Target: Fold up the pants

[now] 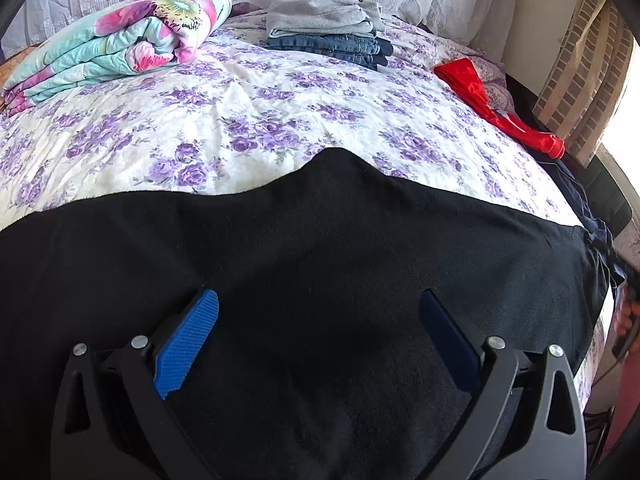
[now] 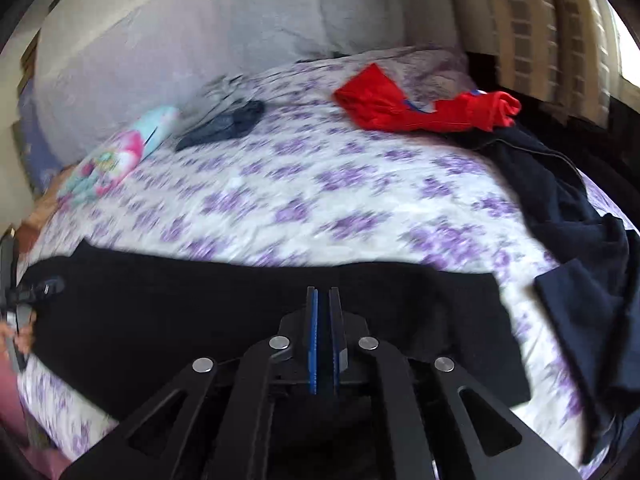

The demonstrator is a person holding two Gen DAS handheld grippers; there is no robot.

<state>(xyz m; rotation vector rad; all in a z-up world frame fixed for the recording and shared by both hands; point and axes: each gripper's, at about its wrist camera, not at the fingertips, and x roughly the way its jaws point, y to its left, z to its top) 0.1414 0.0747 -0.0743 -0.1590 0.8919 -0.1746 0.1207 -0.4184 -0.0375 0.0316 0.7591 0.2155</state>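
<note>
— Where are the black pants (image 1: 320,240)?

— Flat on the near edge of the flowery bed cover (image 1: 240,100). The left gripper (image 1: 320,308) hangs over them with its jaws spread wide, and the cloth lies between and under the blue pads (image 1: 188,336).

— And the right gripper (image 2: 323,300)?

— Its jaws are almost together, above the pants. I can't tell if any cloth is pinched.

— What's farther back?

— A red garment (image 1: 496,108) on the right, folded clothes (image 1: 328,24) at the far side, a rolled blanket (image 1: 120,36) on the left.
</note>
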